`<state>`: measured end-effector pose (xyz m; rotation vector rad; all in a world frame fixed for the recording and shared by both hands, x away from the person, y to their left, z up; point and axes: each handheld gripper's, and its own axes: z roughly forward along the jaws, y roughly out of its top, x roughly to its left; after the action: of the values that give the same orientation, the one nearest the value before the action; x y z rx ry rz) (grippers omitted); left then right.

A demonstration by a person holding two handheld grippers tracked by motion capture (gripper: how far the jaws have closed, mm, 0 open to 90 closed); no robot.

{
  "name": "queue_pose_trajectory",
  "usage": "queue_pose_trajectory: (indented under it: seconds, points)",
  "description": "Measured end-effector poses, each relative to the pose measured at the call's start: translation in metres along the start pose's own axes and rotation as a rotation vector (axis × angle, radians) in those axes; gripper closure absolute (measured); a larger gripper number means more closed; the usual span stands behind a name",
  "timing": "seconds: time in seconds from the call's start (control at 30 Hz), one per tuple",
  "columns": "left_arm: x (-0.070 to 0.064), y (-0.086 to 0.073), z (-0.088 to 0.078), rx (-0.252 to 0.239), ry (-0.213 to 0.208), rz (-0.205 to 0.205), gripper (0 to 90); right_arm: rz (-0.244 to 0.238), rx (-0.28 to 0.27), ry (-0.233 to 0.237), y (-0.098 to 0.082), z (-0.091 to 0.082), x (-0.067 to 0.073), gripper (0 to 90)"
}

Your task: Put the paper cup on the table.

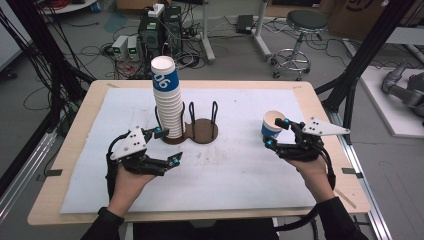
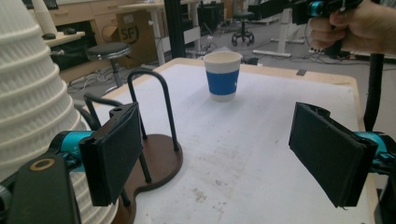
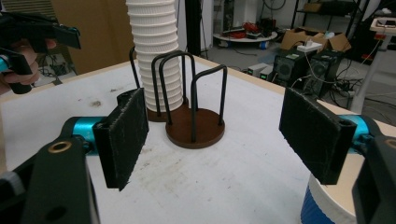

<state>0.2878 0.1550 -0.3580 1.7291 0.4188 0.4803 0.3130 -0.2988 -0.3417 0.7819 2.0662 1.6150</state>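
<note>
A tall stack of white ribbed paper cups, the top one blue-banded, stands in one side of a brown wooden holder with black wire loops. The holder's other side is empty. My left gripper is open just beside the stack's foot; the stack lies outside its left jaw, and nothing is between the pads. A single blue-banded cup stands upright on the mat at the right. My right gripper hovers open over it. In the right gripper view the cup's rim sits under the right jaw.
A white mat covers most of the wooden table. Black frame posts rise at the table's right, and cables hang at its left. A stool and computer boxes stand on the floor beyond the far edge.
</note>
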Motion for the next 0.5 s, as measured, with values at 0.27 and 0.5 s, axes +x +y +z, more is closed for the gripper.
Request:
queue_pose_trajectory:
  seconds: [0.27,0.5]
  points:
    - [0.007,0.007,-0.004,-0.005,0.012,-0.022,17.4,0.01,0.015,-0.013,-0.006,-0.001,-0.002,24.3]
    - [0.014,0.006,-0.007,0.0,0.033,-0.043,17.3,0.029,0.02,-0.027,-0.009,-0.004,-0.006,24.3]
